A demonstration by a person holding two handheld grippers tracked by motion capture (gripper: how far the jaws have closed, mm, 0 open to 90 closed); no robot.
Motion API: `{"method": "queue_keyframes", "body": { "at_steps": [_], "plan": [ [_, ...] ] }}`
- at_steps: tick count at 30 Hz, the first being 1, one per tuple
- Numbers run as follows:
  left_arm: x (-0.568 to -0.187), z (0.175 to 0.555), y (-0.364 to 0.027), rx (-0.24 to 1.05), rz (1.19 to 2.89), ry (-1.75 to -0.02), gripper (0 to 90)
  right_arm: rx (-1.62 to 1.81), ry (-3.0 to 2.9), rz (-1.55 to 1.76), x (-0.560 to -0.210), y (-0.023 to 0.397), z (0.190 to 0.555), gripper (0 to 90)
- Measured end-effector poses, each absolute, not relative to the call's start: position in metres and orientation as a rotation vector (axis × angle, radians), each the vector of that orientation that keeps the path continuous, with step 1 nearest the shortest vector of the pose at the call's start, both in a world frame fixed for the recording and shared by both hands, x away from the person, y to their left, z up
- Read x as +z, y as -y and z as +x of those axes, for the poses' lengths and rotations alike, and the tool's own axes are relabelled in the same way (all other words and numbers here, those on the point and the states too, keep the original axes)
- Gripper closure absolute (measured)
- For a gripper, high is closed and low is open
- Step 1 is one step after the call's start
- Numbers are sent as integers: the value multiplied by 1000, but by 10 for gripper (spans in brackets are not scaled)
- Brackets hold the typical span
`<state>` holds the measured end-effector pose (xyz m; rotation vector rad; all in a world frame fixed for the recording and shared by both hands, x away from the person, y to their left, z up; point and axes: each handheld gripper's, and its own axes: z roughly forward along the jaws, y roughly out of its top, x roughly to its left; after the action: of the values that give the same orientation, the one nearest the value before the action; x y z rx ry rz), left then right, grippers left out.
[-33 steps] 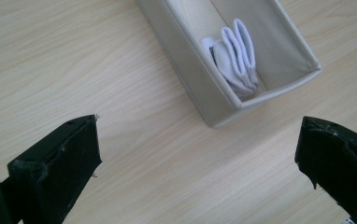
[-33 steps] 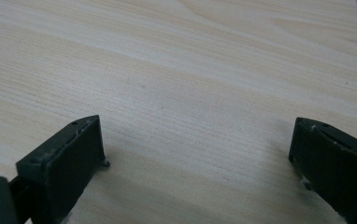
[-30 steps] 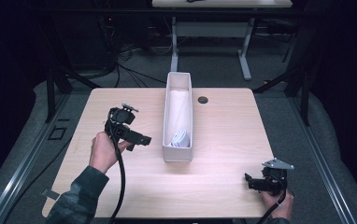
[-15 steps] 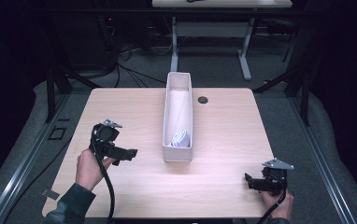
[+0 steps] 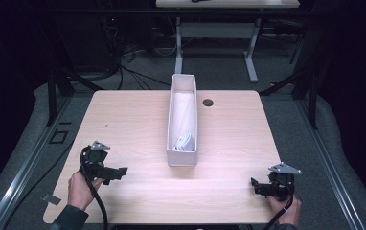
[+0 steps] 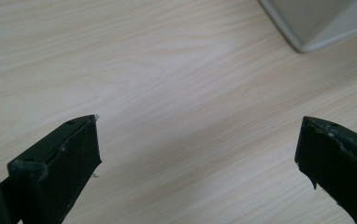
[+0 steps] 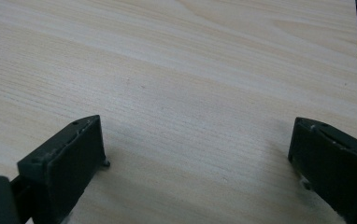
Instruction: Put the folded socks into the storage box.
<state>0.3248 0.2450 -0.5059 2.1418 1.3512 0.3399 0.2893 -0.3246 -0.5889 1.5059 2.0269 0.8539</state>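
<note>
- The left gripper (image 5: 120, 171) sits low over the near left part of the wooden table (image 5: 133, 120), held in the person's left hand (image 5: 79, 189). Its jaws are spread wide with nothing between them.
- In the left gripper view, bare wood shows between the two black jaws, and one corner of the white bin (image 6: 314, 21) peeks in at the top right.
- The right gripper (image 5: 254, 186) rests near the near right corner of the table, held in the right hand (image 5: 284, 211). Its jaws are also wide apart and hold nothing.
- In the right gripper view, only plain wood lies between the jaws, and the table edge runs along the right side.
- The white bin (image 5: 183, 120) stands in the middle of the table, between the two grippers and well apart from both.
- The bin is long, thin and open on top, with tall white walls.
- Its long side runs from near the person straight away toward the far edge of the table.
- A small pile of white stuff (image 5: 184, 142) lies inside the near end of the bin. I cannot tell what it is.
- A small dark round hole (image 5: 208, 102) sits in the table just to the right of the bin's far end.
</note>
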Motion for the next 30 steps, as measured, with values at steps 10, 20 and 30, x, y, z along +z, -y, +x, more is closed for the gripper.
{"method": "queue_keyframes", "body": {
  "at_steps": [10, 20, 30],
  "plan": [
    [-551, 314, -264, 421, 2111, -1347, 0, 855, -2027, 1505, -589, 325, 289, 32],
    [-569, 309, -272, 490, 2062, -1358, 0, 852, -2029, 1507, -589, 324, 289, 33],
    [-585, 305, -275, 490, 2046, -1363, 0, 858, -2028, 1508, -589, 325, 289, 35]
  ]
}}
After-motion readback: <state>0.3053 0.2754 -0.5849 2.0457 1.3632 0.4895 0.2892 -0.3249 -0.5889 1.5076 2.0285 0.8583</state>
